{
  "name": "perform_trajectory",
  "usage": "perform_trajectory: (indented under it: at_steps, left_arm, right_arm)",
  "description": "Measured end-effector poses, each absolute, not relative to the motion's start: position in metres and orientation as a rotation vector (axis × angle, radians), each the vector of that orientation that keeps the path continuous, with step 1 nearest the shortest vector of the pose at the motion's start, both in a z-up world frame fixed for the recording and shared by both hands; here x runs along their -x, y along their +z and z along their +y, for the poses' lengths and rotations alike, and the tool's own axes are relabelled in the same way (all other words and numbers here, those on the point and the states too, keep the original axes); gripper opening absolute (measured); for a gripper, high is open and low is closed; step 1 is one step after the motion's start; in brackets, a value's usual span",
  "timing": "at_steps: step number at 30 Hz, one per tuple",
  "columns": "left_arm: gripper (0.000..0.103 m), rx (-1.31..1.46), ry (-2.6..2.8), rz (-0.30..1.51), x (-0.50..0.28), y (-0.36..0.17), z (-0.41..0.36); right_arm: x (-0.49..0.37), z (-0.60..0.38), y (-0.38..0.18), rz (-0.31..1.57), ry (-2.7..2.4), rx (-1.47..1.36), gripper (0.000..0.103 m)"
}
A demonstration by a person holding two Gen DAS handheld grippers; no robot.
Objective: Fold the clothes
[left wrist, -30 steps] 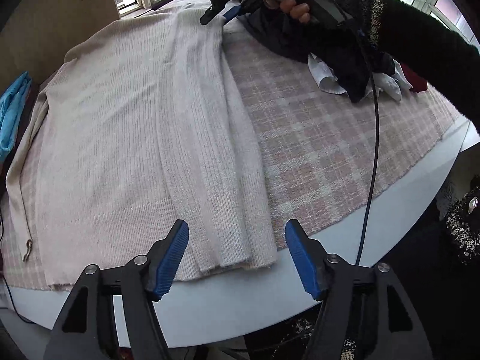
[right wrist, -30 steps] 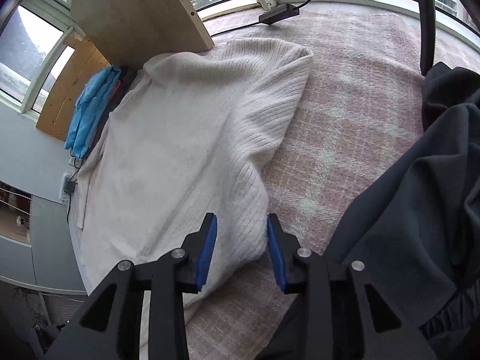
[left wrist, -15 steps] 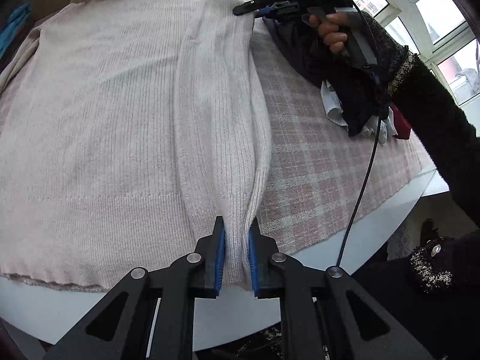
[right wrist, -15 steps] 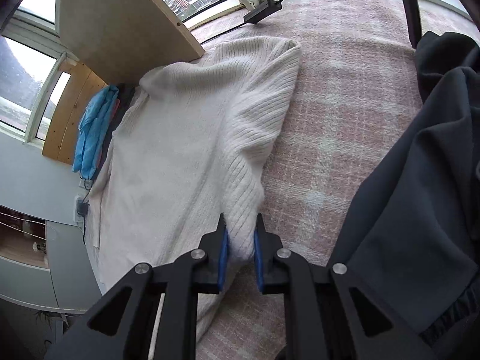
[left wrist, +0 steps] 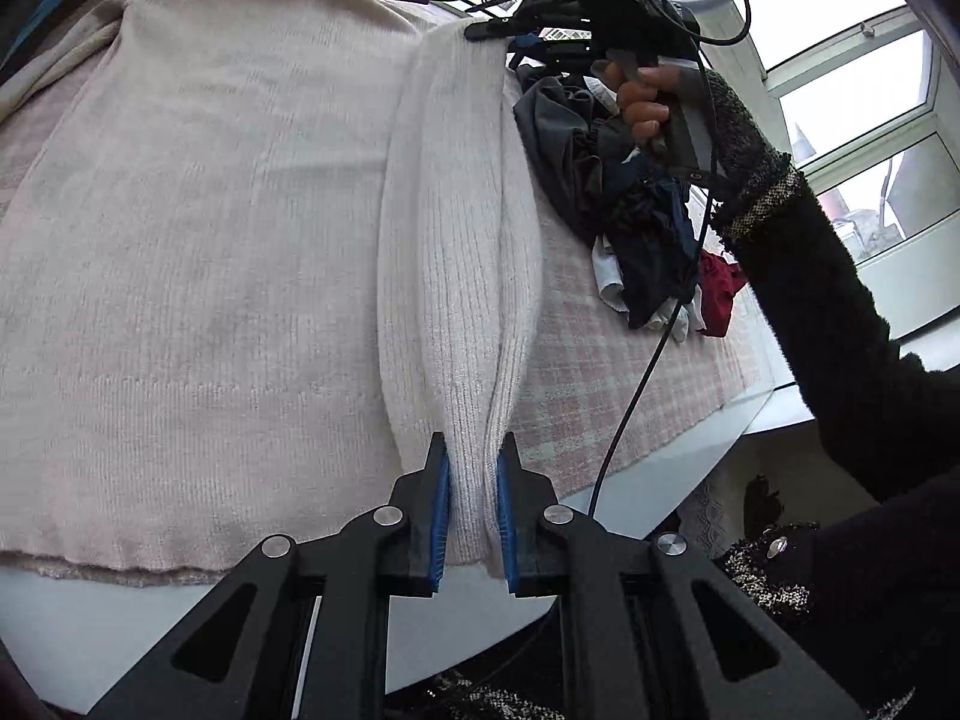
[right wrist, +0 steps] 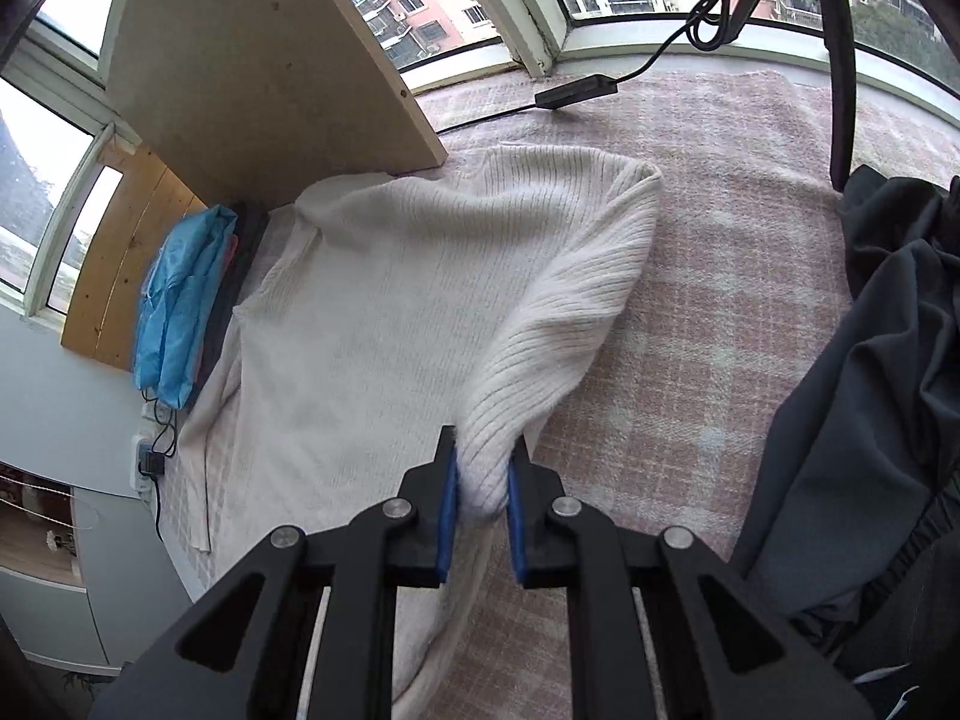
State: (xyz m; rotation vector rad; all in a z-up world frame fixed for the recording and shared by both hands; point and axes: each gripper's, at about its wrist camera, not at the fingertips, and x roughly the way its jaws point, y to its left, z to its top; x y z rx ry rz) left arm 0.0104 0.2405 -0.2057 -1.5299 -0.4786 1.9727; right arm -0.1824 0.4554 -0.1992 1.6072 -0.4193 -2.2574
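A cream ribbed sweater (left wrist: 198, 240) lies spread on a pink plaid cloth (left wrist: 606, 372) over the table. My left gripper (left wrist: 471, 516) is shut on the sweater's near right hem, which is lifted into a ridge running away from me. My right gripper (right wrist: 480, 510) is shut on the sweater (right wrist: 372, 324) at its far right edge near the shoulder, and holds it raised. The right gripper also shows at the far end of the ridge in the left wrist view (left wrist: 516, 30).
A pile of dark, white and red clothes (left wrist: 630, 228) lies right of the sweater; dark cloth (right wrist: 870, 420) fills the right wrist view's right side. A blue item (right wrist: 174, 312) lies by a wooden board (right wrist: 252, 60). The table's white edge (left wrist: 180, 618) is close.
Both grippers closed from open onto the sweater's right edge and lifted it, so the edge now stands up as a ridge between them.
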Motion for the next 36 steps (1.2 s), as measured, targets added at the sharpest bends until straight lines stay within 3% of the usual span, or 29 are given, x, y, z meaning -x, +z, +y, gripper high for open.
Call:
perform_trajectory:
  at_steps: [4,8,10,14,24,29,33,36]
  left_arm:
    - [0.014,1.617,2.018,-0.561,-0.005,-0.236,0.204]
    - [0.025,1.661,1.986,-0.478,-0.005,-0.242,0.198]
    - [0.034,1.666,2.004,-0.387,-0.006,-0.236,0.197]
    - [0.034,1.636,2.027,-0.372,-0.01,-0.223,0.181]
    - [0.038,1.474,1.898,-0.203,0.042,-0.218,0.222]
    - [0.035,1.588,1.887,-0.139,0.062,-0.236,0.208]
    - [0.043,1.545,2.003,-0.166,0.065,-0.21,0.151]
    - [0.045,1.58,2.078,-0.167,0.061,-0.21,0.115]
  right_arm:
    - [0.202,0.384,-0.204,-0.231,-2.204,-1.624,0.015]
    - [0.219,0.321,-0.218,-0.024,-2.144,-1.722,0.03]
    - [0.215,0.326,-0.21,-0.067,-2.16,-1.719,0.031]
    - [0.188,0.388,-0.184,-0.359,-2.296,-1.567,0.031]
    - [0.111,0.373,-0.221,-0.218,-2.373,-1.559,0.031]
    - [0.101,0.329,-0.247,0.033,-2.318,-1.658,0.031]
    - [0.075,0.359,-0.207,-0.084,-2.401,-1.594,0.031]
    - [0.043,0.387,-0.195,-0.202,-2.448,-1.629,0.042]
